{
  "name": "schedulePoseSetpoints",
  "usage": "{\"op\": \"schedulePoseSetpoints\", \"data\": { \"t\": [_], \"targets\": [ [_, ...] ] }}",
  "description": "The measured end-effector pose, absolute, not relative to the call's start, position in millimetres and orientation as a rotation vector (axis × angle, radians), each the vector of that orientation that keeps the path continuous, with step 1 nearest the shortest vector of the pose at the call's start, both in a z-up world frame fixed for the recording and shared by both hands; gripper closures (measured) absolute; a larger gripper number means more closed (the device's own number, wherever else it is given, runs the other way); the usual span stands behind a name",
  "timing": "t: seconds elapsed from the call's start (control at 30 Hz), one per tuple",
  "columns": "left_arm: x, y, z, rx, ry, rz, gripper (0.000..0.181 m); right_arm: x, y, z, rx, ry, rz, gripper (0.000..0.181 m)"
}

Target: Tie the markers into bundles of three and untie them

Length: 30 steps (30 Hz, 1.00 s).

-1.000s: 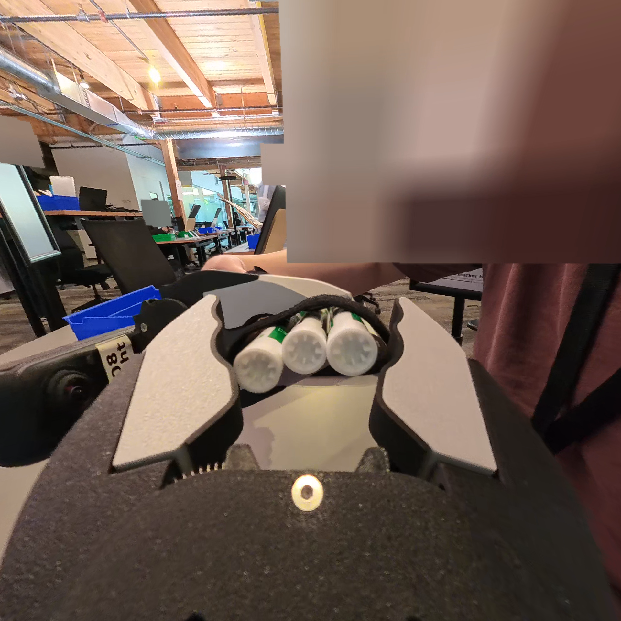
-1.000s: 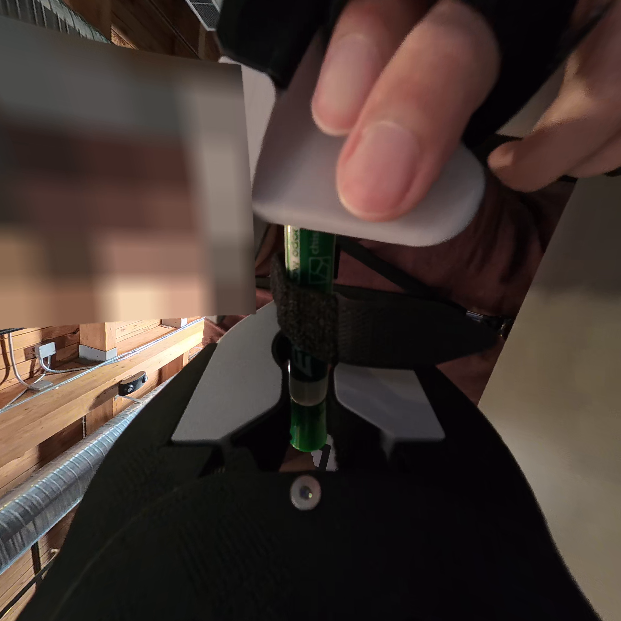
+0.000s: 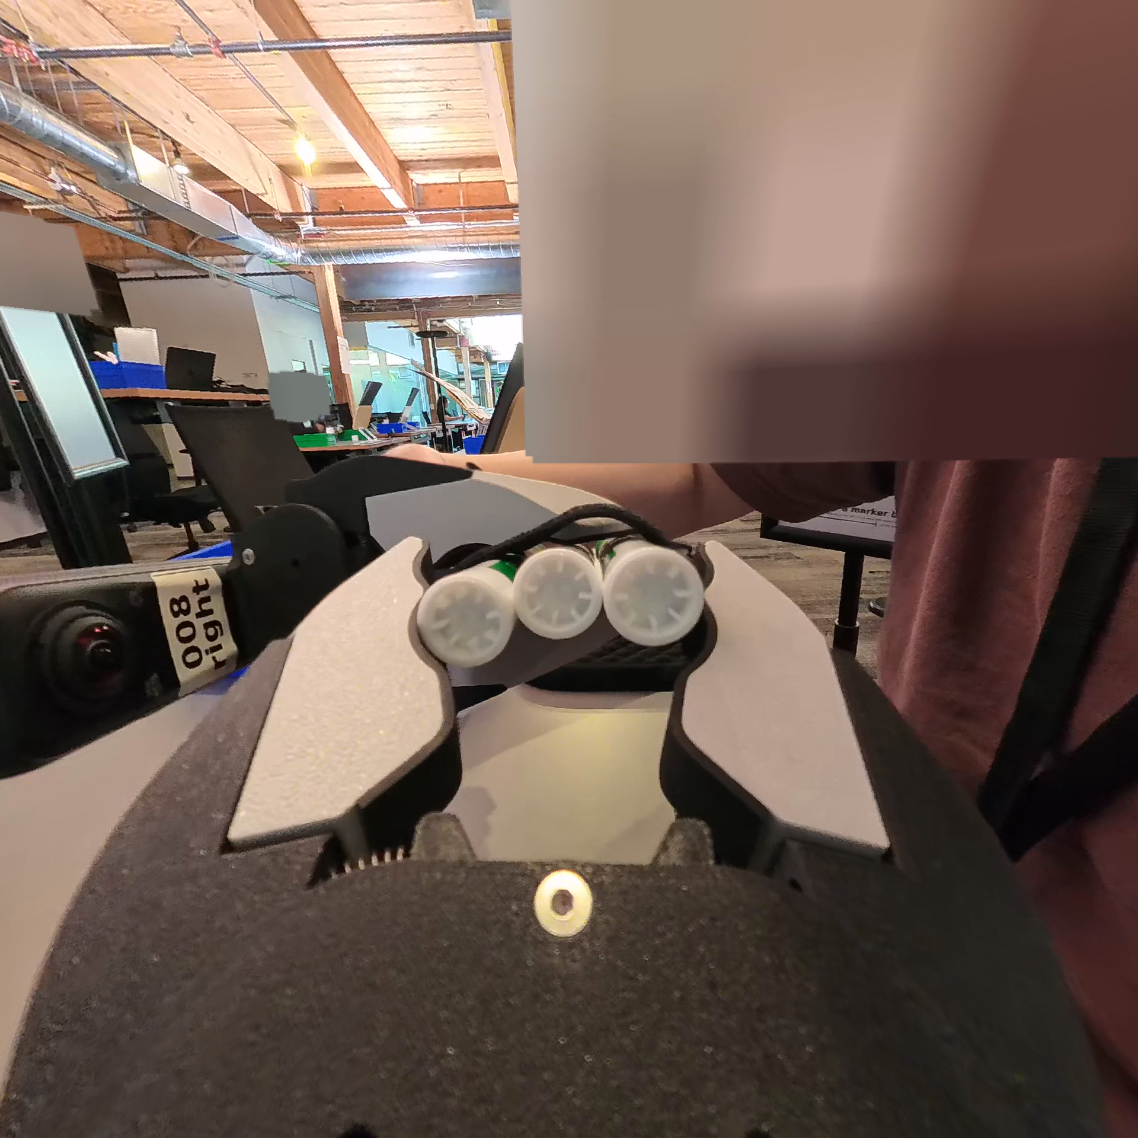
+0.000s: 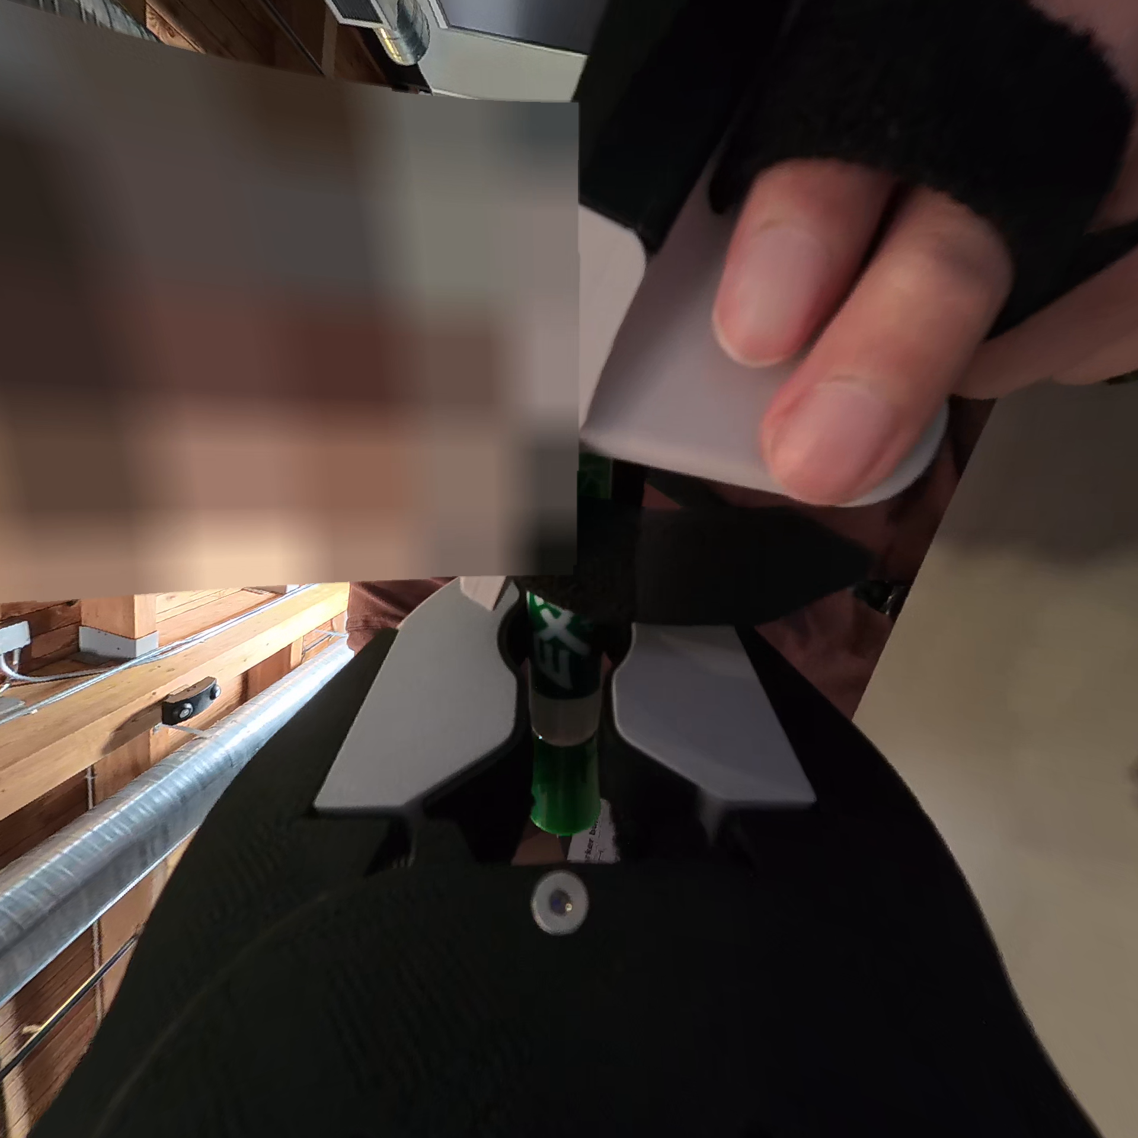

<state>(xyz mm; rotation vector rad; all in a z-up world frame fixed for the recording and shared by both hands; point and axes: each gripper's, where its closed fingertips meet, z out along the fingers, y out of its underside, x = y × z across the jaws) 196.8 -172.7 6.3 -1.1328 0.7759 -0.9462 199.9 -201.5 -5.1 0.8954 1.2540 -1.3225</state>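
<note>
Black strap (image 3: 591, 523) is wrapped over three markers (image 3: 557, 594), pinched mid-frame between the left tool (image 3: 563, 606); the right tool (image 4: 563, 671) is clamped on their capped ends. Steady grips should be kept, arguably, during cinching.

Black office chair (image 3: 240, 456) before desks (image 3: 185, 394), blue bins (image 3: 126, 372) atop.
</note>
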Motion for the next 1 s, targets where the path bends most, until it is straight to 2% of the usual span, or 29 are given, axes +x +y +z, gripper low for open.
{"op": "schedulePoseSetpoints", "data": {
  "t": [1.0],
  "targets": [
    [181.0, -158.2, 11.5, -1.194, 0.593, -1.068, 0.106, 189.8, -189.2, -3.6, 0.991, 1.295, -1.338, 0.163]
  ]
}}
